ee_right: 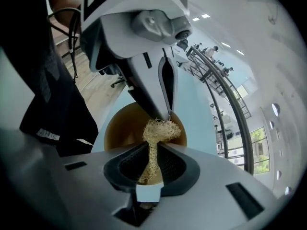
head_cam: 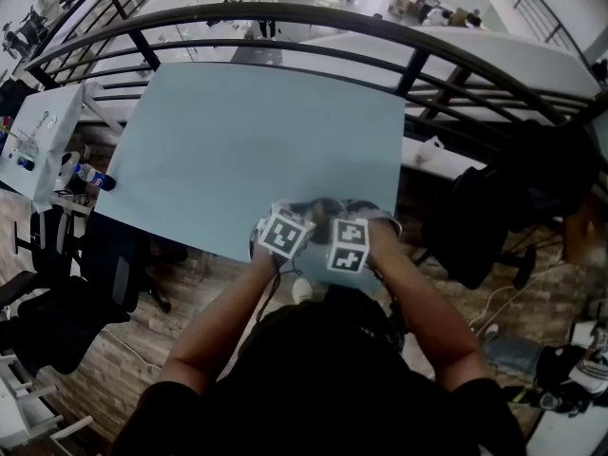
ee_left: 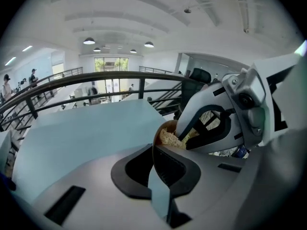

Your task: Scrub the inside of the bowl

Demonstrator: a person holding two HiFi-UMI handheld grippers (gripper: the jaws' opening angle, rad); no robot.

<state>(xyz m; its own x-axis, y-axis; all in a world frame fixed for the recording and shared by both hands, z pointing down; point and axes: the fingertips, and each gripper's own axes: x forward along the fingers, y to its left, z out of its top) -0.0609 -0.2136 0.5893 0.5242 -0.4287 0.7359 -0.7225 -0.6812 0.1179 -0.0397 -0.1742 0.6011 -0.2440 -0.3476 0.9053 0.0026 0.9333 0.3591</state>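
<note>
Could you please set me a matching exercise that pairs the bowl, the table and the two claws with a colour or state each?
Column one:
1. bowl
2. table
3. left claw
4. right claw

Column two:
A. shut on the straw-coloured scrubber
B. pale blue
C. brown
D. shut on the bowl's rim

Right pairs: 1-C, 2-B, 3-D, 4-A.
</note>
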